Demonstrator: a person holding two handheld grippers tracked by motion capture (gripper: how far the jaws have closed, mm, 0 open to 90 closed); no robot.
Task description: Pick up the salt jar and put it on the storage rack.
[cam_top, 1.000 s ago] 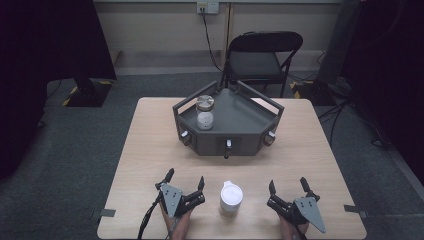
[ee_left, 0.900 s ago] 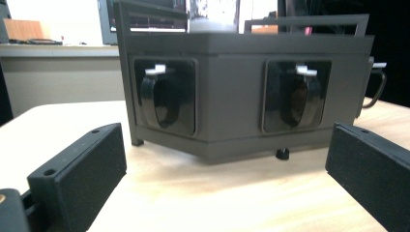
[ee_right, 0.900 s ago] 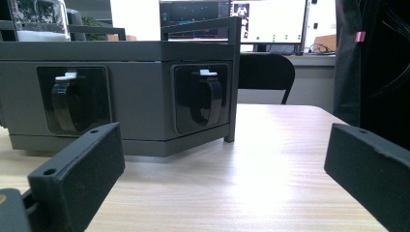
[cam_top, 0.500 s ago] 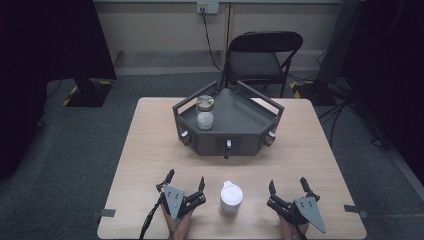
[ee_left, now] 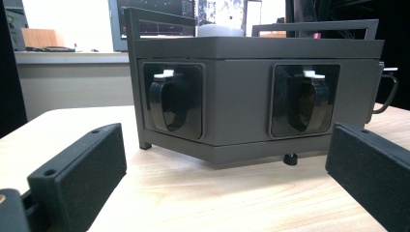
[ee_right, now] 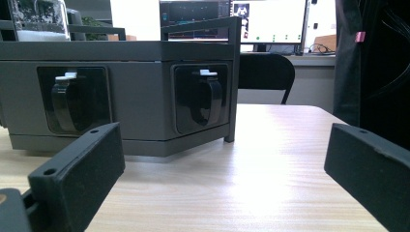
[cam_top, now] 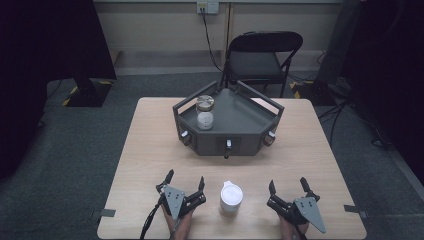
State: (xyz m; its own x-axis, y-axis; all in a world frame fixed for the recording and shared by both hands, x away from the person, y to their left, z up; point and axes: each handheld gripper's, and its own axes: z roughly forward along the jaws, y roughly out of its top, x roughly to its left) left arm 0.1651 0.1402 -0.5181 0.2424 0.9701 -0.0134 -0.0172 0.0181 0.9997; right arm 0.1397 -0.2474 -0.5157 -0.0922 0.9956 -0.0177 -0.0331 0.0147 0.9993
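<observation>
The left tool's [ee_left: 220, 186] two black jaws stand wide apart above the wooden surface [ee_left: 232, 198], holding nothing. Ahead sits a dark grey cabinet [ee_left: 241, 94] with two recessed black handles.

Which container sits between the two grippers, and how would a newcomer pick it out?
Start at the wooden table and go to its near edge. There a white lidded container stands upright between the left gripper and right gripper. Unlike the clear jar on the dark tray, it is opaque and stands on the tabletop.
</observation>
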